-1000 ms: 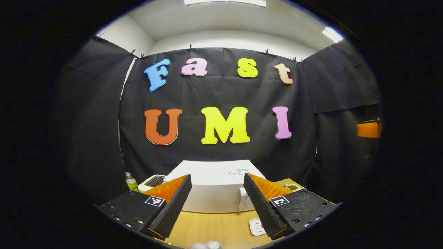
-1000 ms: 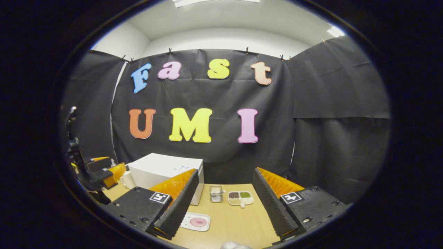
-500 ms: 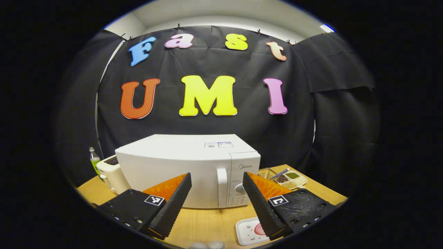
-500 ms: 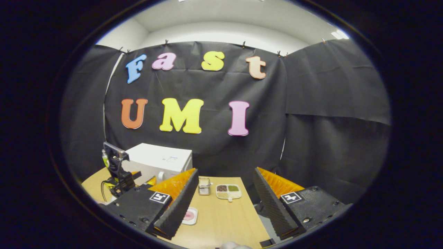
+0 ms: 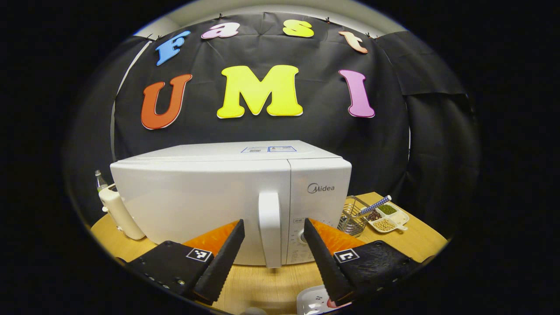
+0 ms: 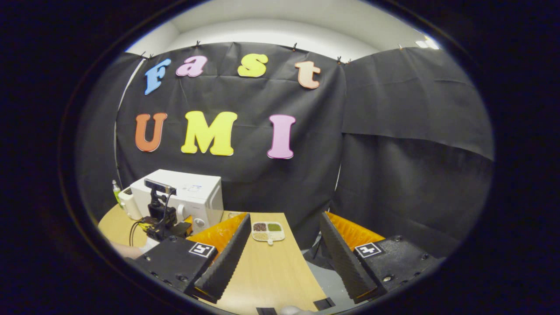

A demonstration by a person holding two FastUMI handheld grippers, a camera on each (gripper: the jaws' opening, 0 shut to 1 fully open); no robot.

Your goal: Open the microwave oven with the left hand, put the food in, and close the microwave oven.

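My left claw (image 5: 273,258) is spread wide and empty, its fingers either side of the door handle (image 5: 270,227) of the white microwave (image 5: 205,197), not touching it. The door is shut. The microwave stands on the wooden bench (image 5: 258,284), with a food tray (image 5: 311,302) near its front. My right claw (image 6: 284,258) is wide open and empty above the bench edge.
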